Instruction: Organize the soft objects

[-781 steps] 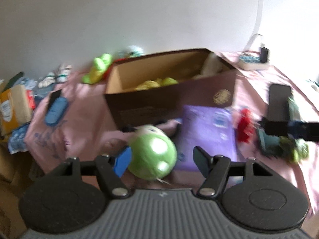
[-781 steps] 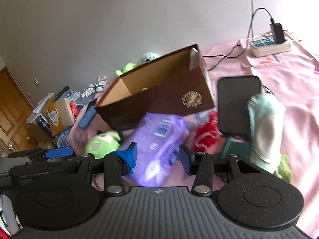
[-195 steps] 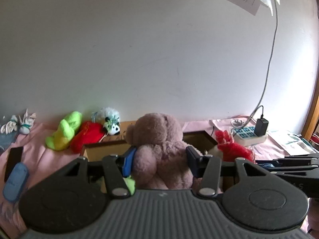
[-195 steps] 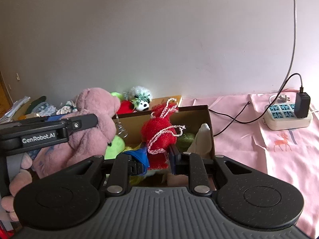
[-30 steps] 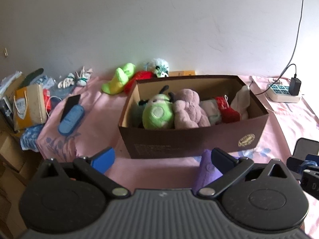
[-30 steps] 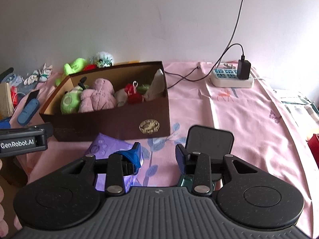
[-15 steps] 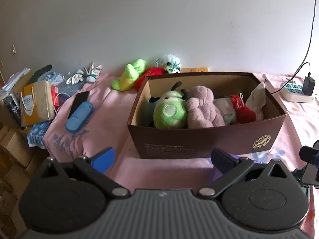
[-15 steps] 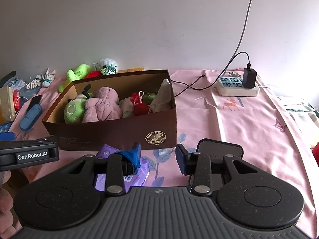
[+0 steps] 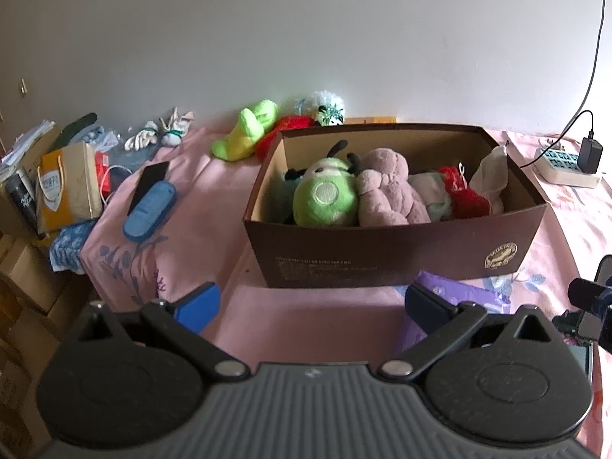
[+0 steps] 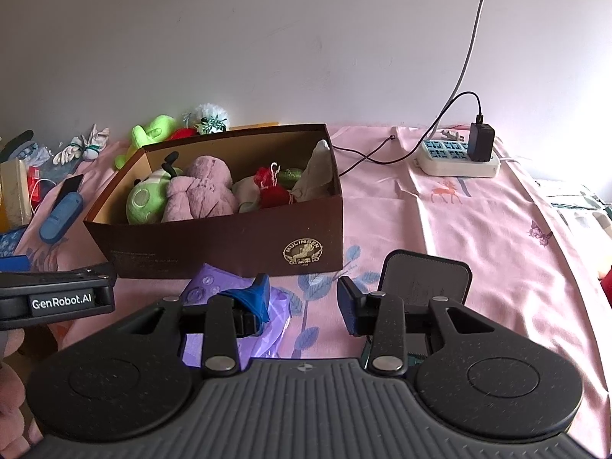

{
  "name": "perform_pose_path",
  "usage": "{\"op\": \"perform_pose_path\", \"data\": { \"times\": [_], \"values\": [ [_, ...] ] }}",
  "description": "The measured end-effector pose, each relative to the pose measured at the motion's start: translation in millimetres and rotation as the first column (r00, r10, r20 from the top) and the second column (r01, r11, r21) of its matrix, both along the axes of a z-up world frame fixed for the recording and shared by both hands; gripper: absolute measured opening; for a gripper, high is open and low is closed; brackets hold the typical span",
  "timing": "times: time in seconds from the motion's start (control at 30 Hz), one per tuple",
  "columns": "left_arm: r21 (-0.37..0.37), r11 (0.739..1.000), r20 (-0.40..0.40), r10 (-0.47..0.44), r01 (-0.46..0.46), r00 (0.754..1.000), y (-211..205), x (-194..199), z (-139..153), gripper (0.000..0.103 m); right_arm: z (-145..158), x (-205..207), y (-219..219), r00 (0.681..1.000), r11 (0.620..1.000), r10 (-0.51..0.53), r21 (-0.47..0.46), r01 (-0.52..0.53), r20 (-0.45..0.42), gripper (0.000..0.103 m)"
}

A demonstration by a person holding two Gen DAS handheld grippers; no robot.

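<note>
Brown box (image 9: 397, 252) long axis crosswise, opening upward.

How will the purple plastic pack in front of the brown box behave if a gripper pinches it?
The purple plastic pack looks like a thin glossy film pouch, so it will probably crumple and sag rather than stay stiff. The shiny film may slip between the fingers. It lies flat on the pink cloth, so rolling seems unlikely.

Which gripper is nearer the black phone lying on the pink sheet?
Right. The right gripper hovers just beside the black phone; the left gripper sits farther away, in front of the brown box.
</note>
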State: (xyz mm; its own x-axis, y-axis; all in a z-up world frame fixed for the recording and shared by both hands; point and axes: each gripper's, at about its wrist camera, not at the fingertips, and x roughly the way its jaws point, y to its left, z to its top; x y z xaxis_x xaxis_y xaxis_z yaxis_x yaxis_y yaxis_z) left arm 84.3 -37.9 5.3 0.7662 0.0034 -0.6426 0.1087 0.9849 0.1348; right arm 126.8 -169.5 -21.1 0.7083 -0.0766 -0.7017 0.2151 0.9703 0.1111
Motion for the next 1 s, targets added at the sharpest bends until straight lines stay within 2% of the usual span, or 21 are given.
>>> {"op": "perform_pose_path", "data": {
  "times": [0.57, 1.0],
  "values": [
    [0.028, 1.0, 0.049, -0.005, 0.003, 0.999, -1, -29, 15, 0.103, 6, -18, -2, 1.0, 0.999, 0.005, 0.031, -0.005, -0.002, 0.023],
    [0.017, 1.0, 0.041, -0.008, 0.007, 0.999, -1, -21, 14, 0.103, 6, -14, -7, 0.999, 0.999, -0.041, 0.018, 0.042, -0.024, 0.024]
  ]
}}
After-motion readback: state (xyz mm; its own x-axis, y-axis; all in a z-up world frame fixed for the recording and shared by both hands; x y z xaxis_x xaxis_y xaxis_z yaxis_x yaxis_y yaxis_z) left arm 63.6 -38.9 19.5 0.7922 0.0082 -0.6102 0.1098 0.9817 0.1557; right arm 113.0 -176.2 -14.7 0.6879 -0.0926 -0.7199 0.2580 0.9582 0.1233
